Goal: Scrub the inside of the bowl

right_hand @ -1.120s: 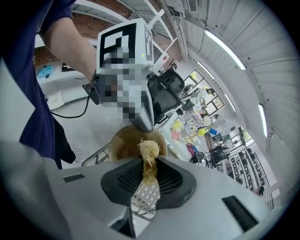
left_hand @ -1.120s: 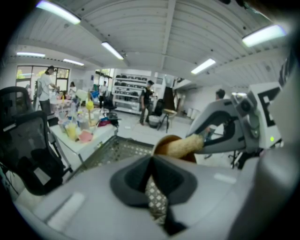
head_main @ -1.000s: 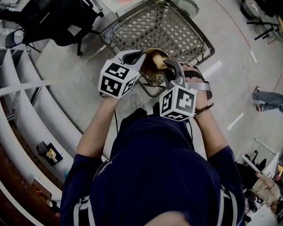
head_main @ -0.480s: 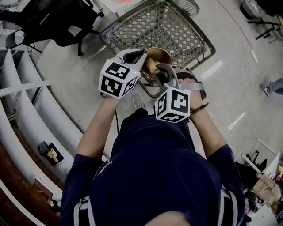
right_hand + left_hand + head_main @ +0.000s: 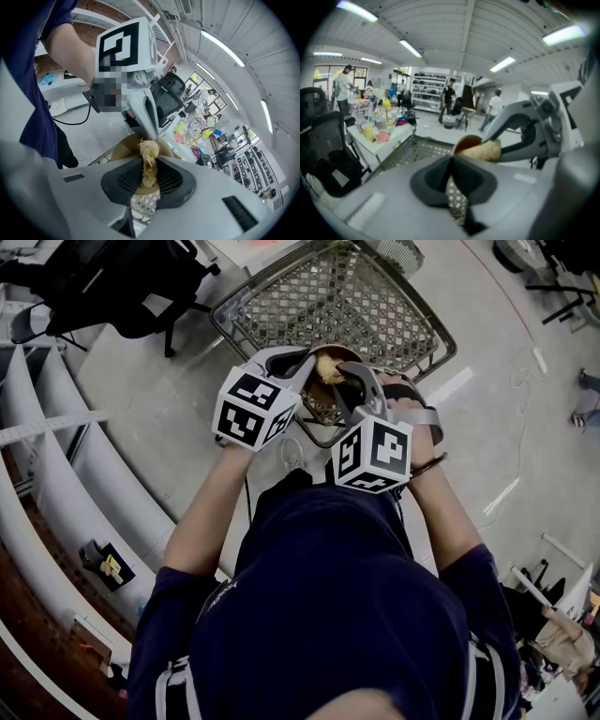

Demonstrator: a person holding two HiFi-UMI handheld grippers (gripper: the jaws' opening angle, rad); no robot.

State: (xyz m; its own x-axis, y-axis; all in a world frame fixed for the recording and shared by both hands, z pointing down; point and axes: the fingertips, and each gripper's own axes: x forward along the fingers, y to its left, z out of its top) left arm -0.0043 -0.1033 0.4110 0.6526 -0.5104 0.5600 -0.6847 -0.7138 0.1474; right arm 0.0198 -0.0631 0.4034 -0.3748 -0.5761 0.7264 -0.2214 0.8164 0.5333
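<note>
A brown bowl (image 5: 336, 354) is held up over a wire basket (image 5: 375, 306). My left gripper (image 5: 305, 363) is shut on its left rim. My right gripper (image 5: 351, 377) is shut on a tan fibrous scrubber (image 5: 329, 370), which sits inside the bowl. In the right gripper view the scrubber (image 5: 149, 161) stands up between the pads, pressed into the bowl (image 5: 123, 148), with the left gripper's fingers (image 5: 149, 115) coming down onto the rim. The left gripper view shows the bowl (image 5: 465, 141) just past the shut jaws and the scrubber (image 5: 483, 151) at its mouth.
The wire basket's rim (image 5: 319, 435) lies just under both grippers. A black office chair (image 5: 112, 287) stands at the upper left and grey curved shelving (image 5: 56, 437) runs down the left. A table with bottles (image 5: 375, 129) and several people show in the left gripper view.
The right gripper has swung the scrubber back and forth inside the bowl and now sits slightly higher. The bowl has tipped a little further away. A person at the right edge has walked off.
</note>
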